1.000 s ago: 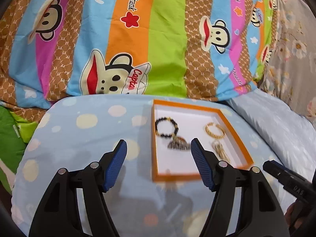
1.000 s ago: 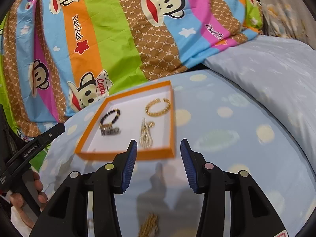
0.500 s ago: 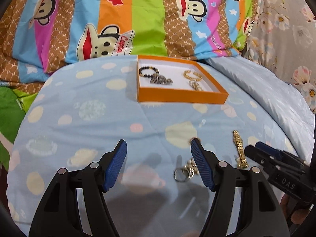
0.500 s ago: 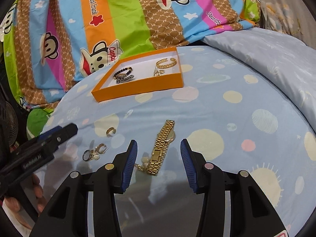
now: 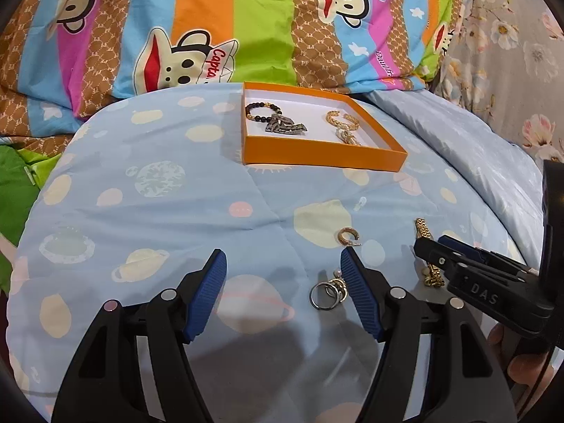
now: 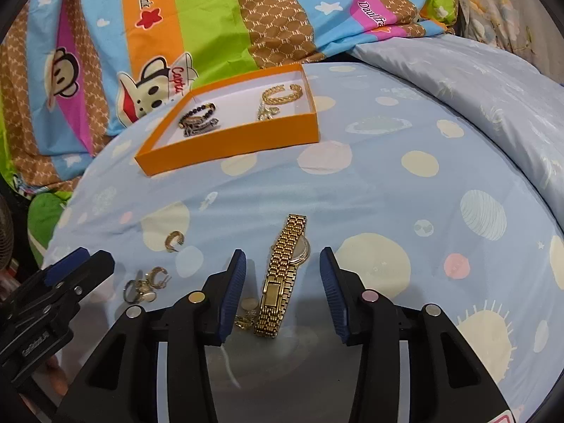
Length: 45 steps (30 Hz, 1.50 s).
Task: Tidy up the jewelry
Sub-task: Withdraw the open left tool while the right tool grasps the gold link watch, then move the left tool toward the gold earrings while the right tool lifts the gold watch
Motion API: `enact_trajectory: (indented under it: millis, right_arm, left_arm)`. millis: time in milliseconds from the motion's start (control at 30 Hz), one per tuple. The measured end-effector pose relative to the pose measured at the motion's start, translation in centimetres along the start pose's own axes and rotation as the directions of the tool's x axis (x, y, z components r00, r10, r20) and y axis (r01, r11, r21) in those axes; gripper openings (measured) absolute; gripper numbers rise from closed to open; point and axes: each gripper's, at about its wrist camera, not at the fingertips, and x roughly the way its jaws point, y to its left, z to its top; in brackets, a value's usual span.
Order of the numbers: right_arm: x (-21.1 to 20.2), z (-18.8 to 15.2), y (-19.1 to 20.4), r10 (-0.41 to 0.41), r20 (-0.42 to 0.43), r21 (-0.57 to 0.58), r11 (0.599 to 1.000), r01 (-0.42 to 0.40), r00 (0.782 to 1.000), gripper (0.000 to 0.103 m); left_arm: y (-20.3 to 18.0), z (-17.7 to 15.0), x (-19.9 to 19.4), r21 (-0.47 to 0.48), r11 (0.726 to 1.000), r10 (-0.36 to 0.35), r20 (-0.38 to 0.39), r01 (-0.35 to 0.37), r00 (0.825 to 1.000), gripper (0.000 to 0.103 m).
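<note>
Your work surface is a light blue quilt (image 6: 405,190) with pale planet spots, backed by a striped monkey-print blanket (image 5: 246,17). Toward the quilt's far edge sits an orange tray (image 6: 229,141), white inside. It holds a dark beaded bracelet (image 5: 262,110) with a grey pendant piece (image 5: 285,126) in its left half, and a gold cuff (image 6: 282,93) with a small gold chain piece (image 5: 347,136) in its right half.

Near the quilt's front edge lies a gold watch (image 6: 283,275), lengthwise between your right gripper (image 6: 282,289) fingers, which stand wide apart and hold nothing. Your left gripper (image 5: 283,292) is also spread wide and holds nothing; a cluster of rings (image 5: 328,290) lies just beside its right finger. A lone gold hoop earring (image 5: 347,237) lies a little farther in, apart from the rings.
</note>
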Motion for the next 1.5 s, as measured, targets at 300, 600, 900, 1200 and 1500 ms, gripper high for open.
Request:
enact_trajectory:
  millis: [300, 600, 900, 1200, 1500]
  right_arm:
    - [-0.1, 0.0, -0.3, -0.006, 0.005, 0.011, 1.000, 0.006, 1.000, 0.011]
    - [-1.9, -1.1, -2.5, 0.016, 0.050, 0.079, 0.997, -0.020, 0.999, 0.011]
    - [-3.2, -2.4, -4.2, 0.043, 0.056, 0.115, 0.992, -0.049, 0.998, 0.011]
    - [-3.1, -2.6, -4.5, 0.069, 0.050, 0.127, 0.989, -0.075, 0.996, 0.011]
    - [-2.9, -2.5, -4.1, 0.074, 0.045, 0.109, 0.991, -0.078, 0.996, 0.011]
  left_arm:
    - [-0.9, -0.2, -0.1, 0.042, 0.999, -0.012, -0.006, 0.012, 1.000, 0.065]
    - [-3.0, -0.9, 0.1, 0.100, 0.993, -0.056, -0.044, 0.061, 0.997, 0.070]
    - [-3.8, -1.1, 0.5, 0.131, 0.990, -0.040, -0.063, 0.048, 0.997, 0.069]
    - [-2.5, -1.8, 0.2, 0.104, 0.994, -0.034, -0.091, 0.043, 0.995, 0.052]
    - [-3.3, -1.8, 1.1, 0.150, 0.989, 0.012, -0.119, 0.006, 0.993, 0.037]
